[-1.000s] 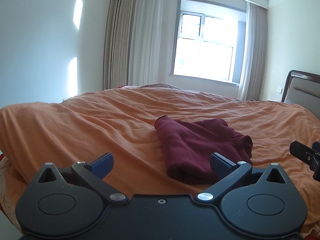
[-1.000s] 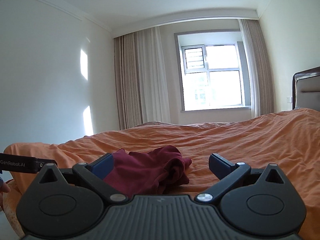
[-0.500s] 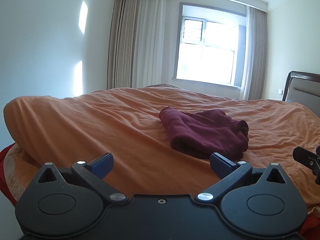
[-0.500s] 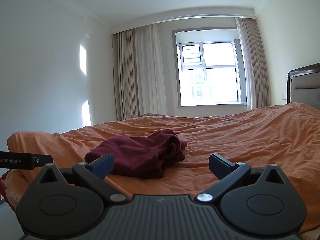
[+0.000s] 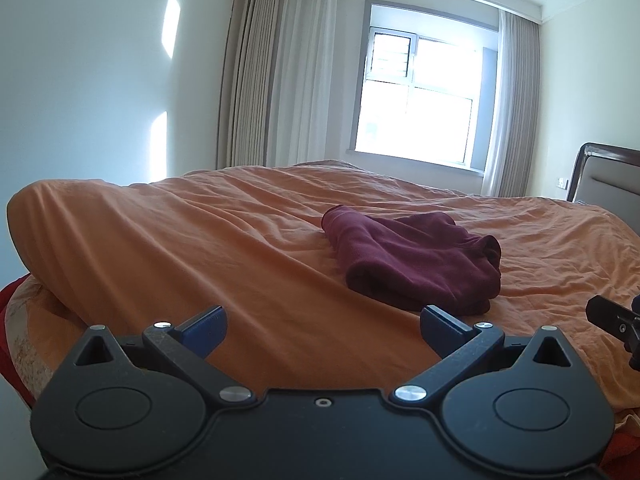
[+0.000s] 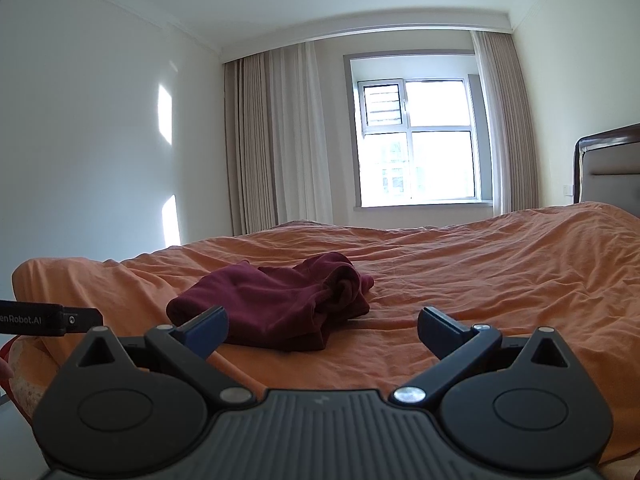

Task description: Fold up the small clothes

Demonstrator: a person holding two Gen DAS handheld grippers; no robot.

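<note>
Here the maroon garment [image 5: 416,264] lay bunched, perhaps half folded, on the orange bed [image 5: 240,248]. Left gripper [image 5: 322,326] and right gripper [image 6: 322,326] hung short, jaws apart, empty. Pinching several layers could drag the bundle loose.

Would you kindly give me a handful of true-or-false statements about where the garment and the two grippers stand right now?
1. The maroon garment lies bunched on the orange bedspread. True.
2. The left gripper is clamped on the garment. False: its jaws are open and short of it.
3. The right gripper holds nothing. True.
4. The curtains cover the window. False: they are drawn aside.
5. A headboard shows at the right. True.
</note>
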